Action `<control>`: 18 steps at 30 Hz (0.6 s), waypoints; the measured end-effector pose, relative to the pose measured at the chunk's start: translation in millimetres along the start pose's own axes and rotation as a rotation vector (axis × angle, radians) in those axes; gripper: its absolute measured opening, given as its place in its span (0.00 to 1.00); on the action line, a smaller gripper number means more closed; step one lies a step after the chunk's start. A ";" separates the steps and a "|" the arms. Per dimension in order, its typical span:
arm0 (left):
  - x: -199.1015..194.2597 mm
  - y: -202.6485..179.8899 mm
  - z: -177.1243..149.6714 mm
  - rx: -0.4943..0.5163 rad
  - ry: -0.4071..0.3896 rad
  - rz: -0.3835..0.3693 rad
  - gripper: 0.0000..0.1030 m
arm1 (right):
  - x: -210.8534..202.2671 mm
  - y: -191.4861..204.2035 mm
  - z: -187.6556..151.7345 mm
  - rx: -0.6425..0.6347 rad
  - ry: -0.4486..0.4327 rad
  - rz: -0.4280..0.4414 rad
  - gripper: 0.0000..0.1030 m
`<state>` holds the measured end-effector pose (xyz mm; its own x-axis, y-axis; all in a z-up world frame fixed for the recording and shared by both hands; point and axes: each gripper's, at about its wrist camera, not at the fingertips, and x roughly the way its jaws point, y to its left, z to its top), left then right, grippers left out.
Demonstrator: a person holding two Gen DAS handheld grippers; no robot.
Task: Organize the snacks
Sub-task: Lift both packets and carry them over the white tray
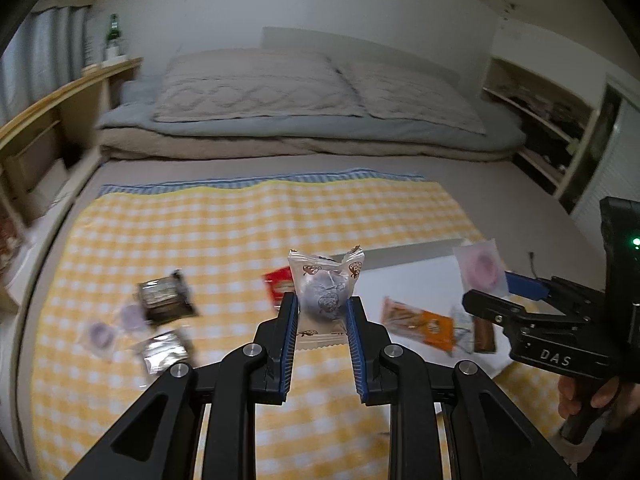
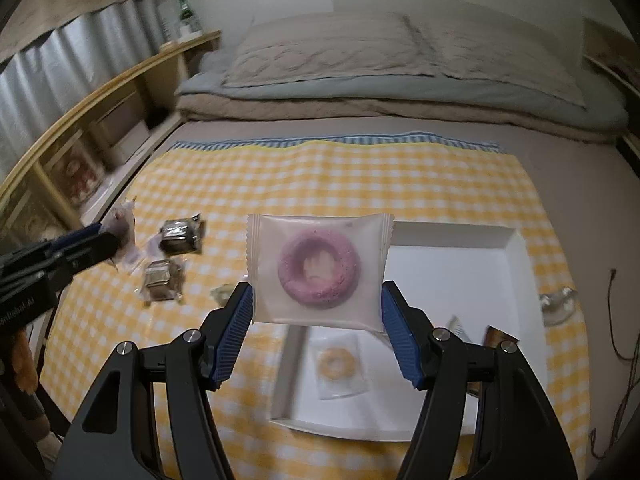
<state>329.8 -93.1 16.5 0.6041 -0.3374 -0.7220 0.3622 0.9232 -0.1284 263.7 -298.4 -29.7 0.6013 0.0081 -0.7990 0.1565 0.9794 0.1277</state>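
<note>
Evidently both loads are light, crinkly and crushable: left tool (image 1: 322,306) clamped on the wrapped cake (image 1: 325,294), right tool (image 2: 317,304) clamped on the doughnut packet (image 2: 318,270) edges, centre frame.

The checked cloth (image 2: 360,184) looks soft, woven and matt. The doughnut packet (image 2: 318,270) is frosted plastic film with crimped edges; the cake wrapper (image 1: 325,292) is glossy. The tray (image 2: 516,264) is smooth white. Claw pads (image 2: 236,330) are ribbed blue rubber.
</note>
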 end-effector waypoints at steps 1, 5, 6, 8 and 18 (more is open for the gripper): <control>6.4 -7.1 2.8 0.008 0.009 -0.013 0.23 | -0.3 -6.4 0.0 0.008 0.002 -0.007 0.64; 24.8 -35.4 6.1 0.050 0.044 -0.066 0.23 | -2.4 -32.8 -3.6 0.053 0.025 -0.034 0.64; 29.6 -40.5 7.4 0.054 0.053 -0.080 0.23 | -3.4 -40.7 -5.6 0.067 0.031 -0.041 0.64; 39.6 -52.8 9.3 0.061 0.075 -0.112 0.23 | -4.8 -50.9 -9.3 0.088 0.043 -0.050 0.64; 100.7 -112.4 7.2 0.121 0.202 -0.231 0.23 | -12.3 -113.4 -31.1 0.245 0.082 -0.112 0.64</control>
<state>355.1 -232.2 -36.9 0.3476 -0.4809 -0.8049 0.5625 0.7938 -0.2314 214.1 -403.3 -52.7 0.5059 -0.0714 -0.8596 0.4089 0.8973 0.1662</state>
